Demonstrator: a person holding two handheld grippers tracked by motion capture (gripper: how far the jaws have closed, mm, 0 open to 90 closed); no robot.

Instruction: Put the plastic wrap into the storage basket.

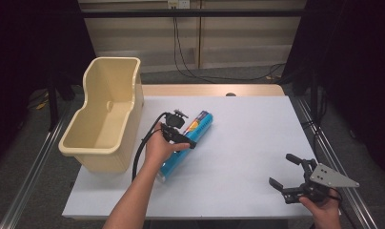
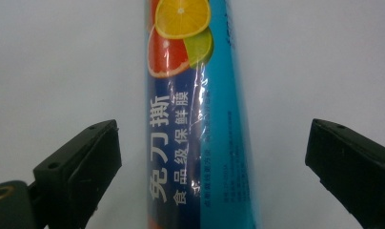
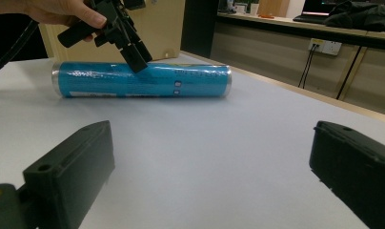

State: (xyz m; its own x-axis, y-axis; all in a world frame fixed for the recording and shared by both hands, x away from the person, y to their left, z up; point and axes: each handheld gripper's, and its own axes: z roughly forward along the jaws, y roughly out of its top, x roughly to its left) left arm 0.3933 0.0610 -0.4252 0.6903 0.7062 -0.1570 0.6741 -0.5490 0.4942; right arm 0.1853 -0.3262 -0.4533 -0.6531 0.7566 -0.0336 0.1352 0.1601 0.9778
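A blue roll of cling film [image 1: 200, 122] with fruit pictures lies on its side on the white table top [image 1: 248, 143]. My left gripper [image 1: 184, 139] is lowered over the roll's middle. In the left gripper view the roll [image 2: 195, 133] runs lengthwise between the two jaws of the left gripper [image 2: 214, 130], with white table showing on both sides, so the pads do not touch it. The right gripper view shows that gripper [image 3: 133, 52] from the side, against the roll [image 3: 181, 81]. My right gripper [image 1: 280, 169] is open near the front right corner with nothing between its jaws [image 3: 213, 131].
A cream plastic bin [image 1: 101, 151] stands empty at the table's left edge, just left of my left hand; its wall [image 3: 167, 28] rises behind the roll. Metal rails run along both table sides. Cables hang at the back wall.
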